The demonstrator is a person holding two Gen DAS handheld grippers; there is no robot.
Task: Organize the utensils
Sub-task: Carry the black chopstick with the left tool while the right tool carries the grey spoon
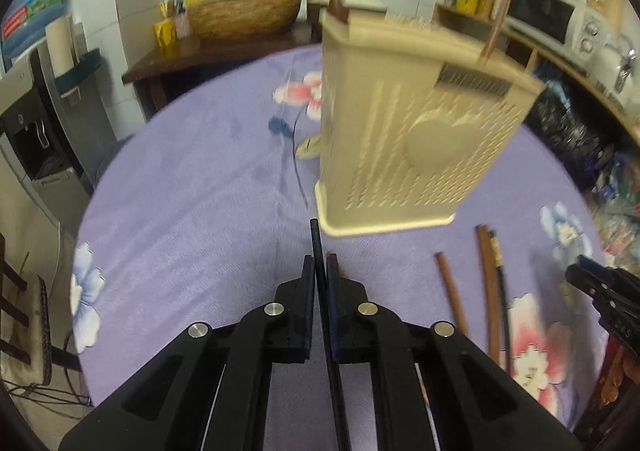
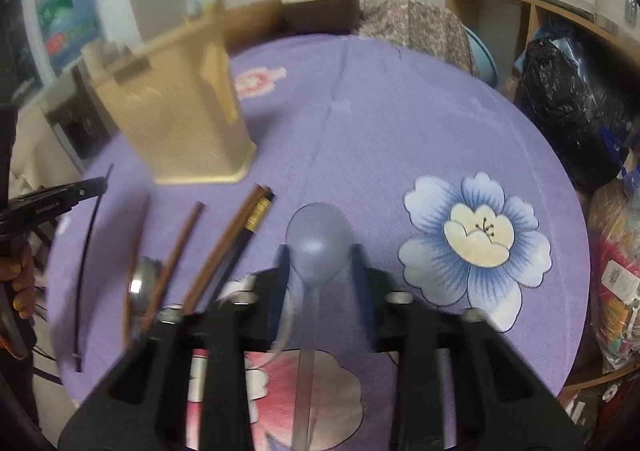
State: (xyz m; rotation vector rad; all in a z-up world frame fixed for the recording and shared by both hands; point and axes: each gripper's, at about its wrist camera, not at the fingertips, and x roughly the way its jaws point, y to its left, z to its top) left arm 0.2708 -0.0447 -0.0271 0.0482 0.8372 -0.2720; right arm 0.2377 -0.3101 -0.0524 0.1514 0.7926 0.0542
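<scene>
- Left gripper (image 1: 320,263) has its jaws closed tight on a thin black chopstick (image 1: 315,247), whose tip sticks out ahead of the fingers toward the foot of the beige utensil holder (image 1: 416,131)
- Right gripper (image 2: 320,255) is clamped on the handle of a translucent plastic spoon (image 2: 318,239), the bowl of it sitting just past the fingertips
- Step in hand, as I judge it: both pieces are picked up and ready to carry to the holder, which stands upright on the purple flowered table (image 2: 400,123)
- Next move calls for raising each piece above the holder's rim, tipping it near vertical and lowering it into the open top; the chopstick is slim and may pivot in the grip
- Holder lies ahead of the left gripper, slightly right; from the right gripper it stands ahead and well to the left
- Brown chopsticks (image 2: 228,247) and a metal spoon (image 2: 140,283) lie loose on the table between the two grippers, not yet sorted
- One stick already stands in the holder
</scene>
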